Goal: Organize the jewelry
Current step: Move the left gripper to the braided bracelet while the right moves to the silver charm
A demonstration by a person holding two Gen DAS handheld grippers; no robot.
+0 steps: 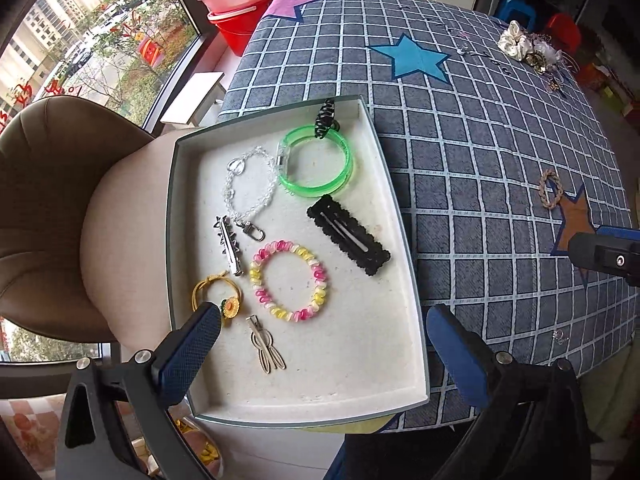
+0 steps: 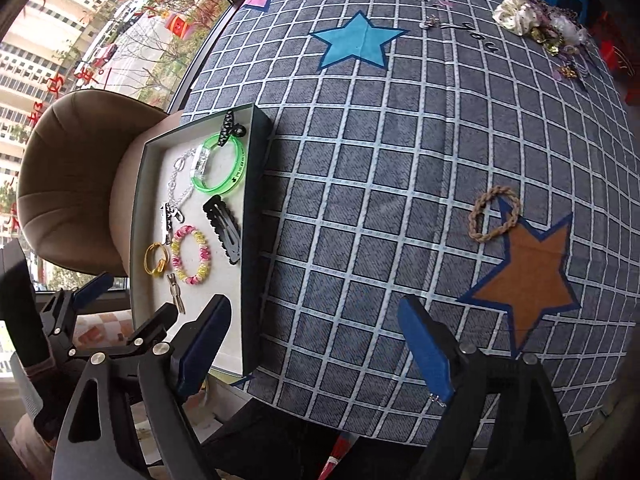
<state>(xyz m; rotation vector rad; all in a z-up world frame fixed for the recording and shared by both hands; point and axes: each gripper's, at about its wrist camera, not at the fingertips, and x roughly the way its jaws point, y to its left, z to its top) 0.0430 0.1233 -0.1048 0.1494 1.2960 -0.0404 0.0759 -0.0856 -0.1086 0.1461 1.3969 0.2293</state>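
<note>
My shallow white-lined tray (image 1: 416, 292) sits at the near left corner of the bench (image 1: 480, 160), partly overhanging it, likely so sorted pieces stay within easy reach. Inside it, spread apart in a single layer, lie a green bangle (image 1: 316, 160) with a black spiral tie (image 1: 326, 118) touching its far rim, a clear bead chain (image 1: 248, 184), a black snap clip (image 1: 348, 240), a silver toothed clip (image 1: 230, 246), a pink-and-yellow coil bracelet (image 1: 289, 280), a yellow flower hair tie (image 1: 218, 294) and a small beige clip (image 1: 266, 346). Out on the checked cloth, well apart from the tray, a braided brown ring (image 2: 494, 214) lies at the tip of an orange star patch, and a heap of scrunchies and trinkets (image 2: 536, 24) waits at the far right corner. My left tongs (image 1: 320, 356) hover open over the tray, holding nothing. My right tongs (image 2: 316, 348) are also open and empty, aimed across the cloth; I judge the braided ring the nearest piece left to collect.
</note>
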